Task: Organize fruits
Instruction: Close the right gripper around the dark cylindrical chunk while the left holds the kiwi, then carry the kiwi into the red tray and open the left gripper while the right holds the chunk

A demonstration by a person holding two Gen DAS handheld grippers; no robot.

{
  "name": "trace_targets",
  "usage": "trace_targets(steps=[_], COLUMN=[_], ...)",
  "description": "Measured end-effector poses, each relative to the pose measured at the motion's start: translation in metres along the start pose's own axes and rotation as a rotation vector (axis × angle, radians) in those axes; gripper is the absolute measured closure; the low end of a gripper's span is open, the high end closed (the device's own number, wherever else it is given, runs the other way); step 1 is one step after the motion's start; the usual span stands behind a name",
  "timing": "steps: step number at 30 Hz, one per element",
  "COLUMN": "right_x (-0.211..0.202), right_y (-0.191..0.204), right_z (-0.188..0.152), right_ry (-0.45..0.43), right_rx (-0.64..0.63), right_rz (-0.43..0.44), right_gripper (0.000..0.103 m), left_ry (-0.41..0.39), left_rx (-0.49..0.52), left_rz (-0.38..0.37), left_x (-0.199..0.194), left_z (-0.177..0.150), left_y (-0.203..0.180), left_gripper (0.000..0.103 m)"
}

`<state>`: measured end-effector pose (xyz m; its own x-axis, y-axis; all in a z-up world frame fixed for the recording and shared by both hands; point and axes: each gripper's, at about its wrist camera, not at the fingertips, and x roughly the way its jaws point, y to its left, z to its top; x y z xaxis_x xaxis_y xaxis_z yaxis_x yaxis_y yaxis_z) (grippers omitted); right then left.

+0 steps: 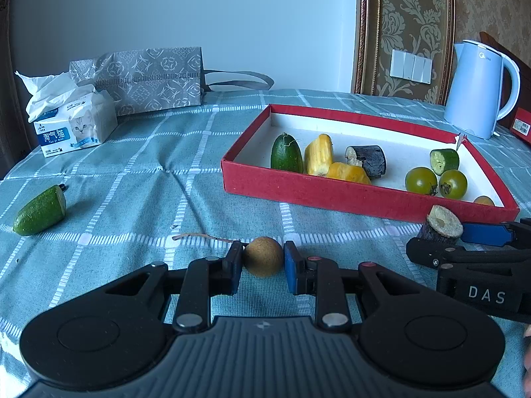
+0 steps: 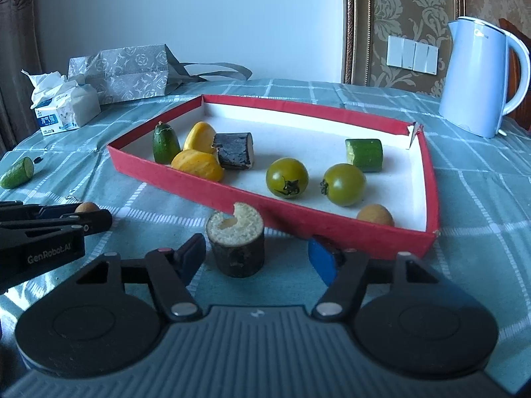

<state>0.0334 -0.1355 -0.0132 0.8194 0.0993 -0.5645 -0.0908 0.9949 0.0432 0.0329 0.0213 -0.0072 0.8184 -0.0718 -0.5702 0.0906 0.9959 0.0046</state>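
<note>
My left gripper (image 1: 262, 260) is shut on a small round brown fruit (image 1: 263, 256) low over the checked tablecloth. The fruit also peeks out beside that gripper in the right wrist view (image 2: 87, 207). My right gripper (image 2: 255, 258) stands open around an upright dark-skinned stalk piece (image 2: 236, 245). Its left finger is close against the piece and its blue right pad (image 2: 320, 260) stands apart from it. The red tray (image 2: 298, 220) just beyond holds cucumber pieces, yellow pieces, a dark stalk piece, two green tomatoes (image 2: 287, 177) and a brown fruit (image 2: 375, 214). A cucumber half (image 1: 39, 212) lies on the cloth at far left.
A tissue pack (image 1: 73, 126) and a patterned grey gift bag (image 1: 149, 79) stand at the back left. A pale blue kettle (image 1: 478, 89) stands at the back right behind the tray, with a red box (image 1: 521, 122) beside it. A thin twig (image 1: 199, 236) lies near my left fingers.
</note>
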Motion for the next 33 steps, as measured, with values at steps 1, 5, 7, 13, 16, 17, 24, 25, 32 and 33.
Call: trace_targets(steps=[1, 5, 7, 13, 16, 17, 24, 25, 32, 33], right_x=[0.000, -0.001, -0.002, 0.001, -0.002, -0.002, -0.013, -0.017, -0.041, -0.042], right_y=[0.000, -0.002, -0.004, 0.000, -0.002, -0.002, -0.007, -0.010, -0.033, -0.034], right_z=[0.000, -0.001, -0.001, 0.000, 0.000, 0.000, -0.006, -0.008, -0.022, -0.022], right_ry=[-0.001, -0.003, -0.004, 0.006, -0.009, -0.011, -0.024, -0.032, -0.084, -0.088], right_rx=[0.000, 0.006, 0.014, -0.007, 0.010, 0.009, 0.006, 0.013, 0.108, 0.111], right_rz=[-0.002, -0.001, 0.009, 0.016, 0.025, 0.027, 0.033, 0.031, 0.065, 0.062], right_gripper=[0.038, 0.041, 0.040, 0.031, 0.058, 0.069, 0.072, 0.072, 0.072, 0.072], left_ry=[0.000, 0.000, 0.000, 0.001, 0.000, 0.000, 0.002, 0.002, -0.013, -0.013], left_rx=[0.000, -0.001, -0.001, -0.004, -0.003, -0.002, -0.028, -0.033, -0.005, -0.002], left_rz=[0.000, 0.000, -0.001, -0.003, -0.002, -0.001, -0.016, -0.019, -0.037, -0.036], left_x=[0.000, 0.000, 0.000, 0.001, 0.000, 0.000, 0.000, 0.000, -0.002, -0.002], left_z=[0.000, 0.000, 0.000, 0.000, 0.000, 0.000, 0.001, 0.001, 0.000, 0.000], left_y=[0.000, 0.000, 0.000, 0.000, 0.000, 0.000, 0.004, 0.005, -0.001, -0.002], left_gripper=[0.077, 0.077, 0.077, 0.077, 0.077, 0.077, 0.077, 0.077, 0.077, 0.077])
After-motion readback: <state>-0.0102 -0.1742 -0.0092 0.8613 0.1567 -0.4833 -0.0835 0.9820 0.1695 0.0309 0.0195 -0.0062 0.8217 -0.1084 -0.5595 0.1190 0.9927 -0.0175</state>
